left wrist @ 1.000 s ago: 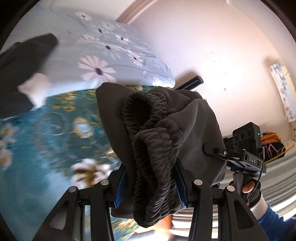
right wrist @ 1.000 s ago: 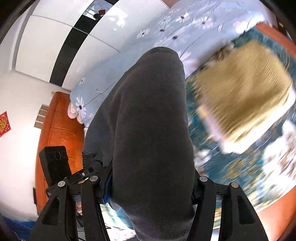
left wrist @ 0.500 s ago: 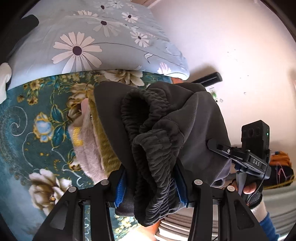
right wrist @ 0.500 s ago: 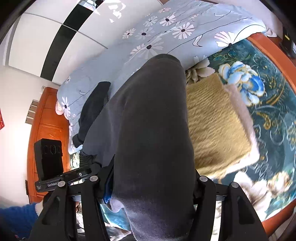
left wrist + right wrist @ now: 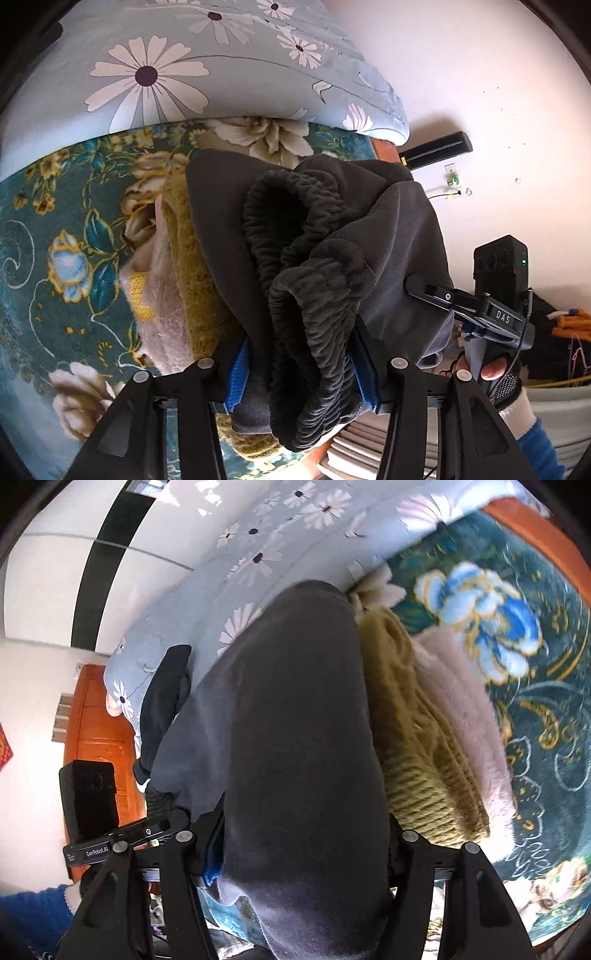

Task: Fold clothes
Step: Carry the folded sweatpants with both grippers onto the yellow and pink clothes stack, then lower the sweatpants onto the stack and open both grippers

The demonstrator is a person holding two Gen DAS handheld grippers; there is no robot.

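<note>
Both grippers pinch the folded gray sweatpants (image 5: 332, 236): the left gripper (image 5: 301, 365) at the stretchy waistband, the right gripper (image 5: 303, 849) on the smooth side. They hang over a folded yellow sweater (image 5: 417, 746) and pink fluffy top (image 5: 465, 716) on the flowered blanket (image 5: 48, 206). A black garment (image 5: 164, 701) lies loose, so folding seems left.

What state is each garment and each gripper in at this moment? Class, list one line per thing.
left gripper: shut on the grey trousers' elastic waistband.
right gripper: shut on the grey trousers.
grey trousers: folded, held up by both grippers.
mustard knit sweater: folded, lying on the pink one.
pink fluffy garment: folded, at the bottom of the pile.
black garment: lying unfolded on the daisy quilt.
</note>
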